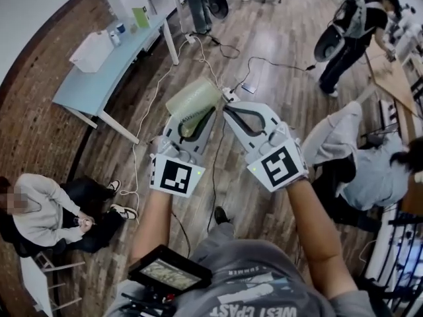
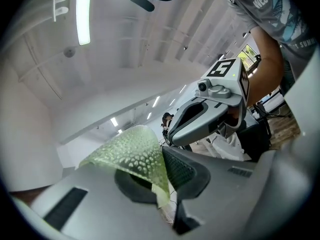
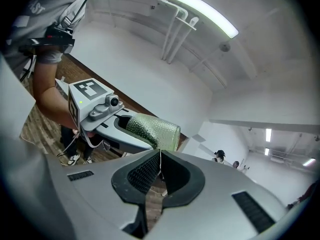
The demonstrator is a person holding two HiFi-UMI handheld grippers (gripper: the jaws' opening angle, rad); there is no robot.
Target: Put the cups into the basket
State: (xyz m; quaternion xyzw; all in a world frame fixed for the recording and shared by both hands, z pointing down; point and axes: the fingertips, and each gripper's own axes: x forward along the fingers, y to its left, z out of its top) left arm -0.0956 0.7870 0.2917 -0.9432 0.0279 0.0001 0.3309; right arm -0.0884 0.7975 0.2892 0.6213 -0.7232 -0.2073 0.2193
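A pale green, bumpy-walled cup (image 1: 193, 98) is held up in the air, well above the wooden floor, lying on its side. My left gripper (image 1: 192, 121) is shut on the cup, with its wall pinched between the pads. In the left gripper view the cup (image 2: 131, 151) curves over the left jaw, and the gripper (image 2: 162, 179) clamps its edge. My right gripper (image 1: 228, 107) is shut with nothing in it, its tips close beside the cup. The right gripper view shows its jaws (image 3: 159, 166) closed together, with the cup (image 3: 152, 130) and left gripper (image 3: 100, 114) just beyond. No basket is in view.
A light blue table (image 1: 99, 78) with a white box (image 1: 92, 50) stands at the back left. A person sits on a chair (image 1: 46, 213) at the left, and other people (image 1: 350, 32) are at the right. Cables (image 1: 218, 51) trail across the floor.
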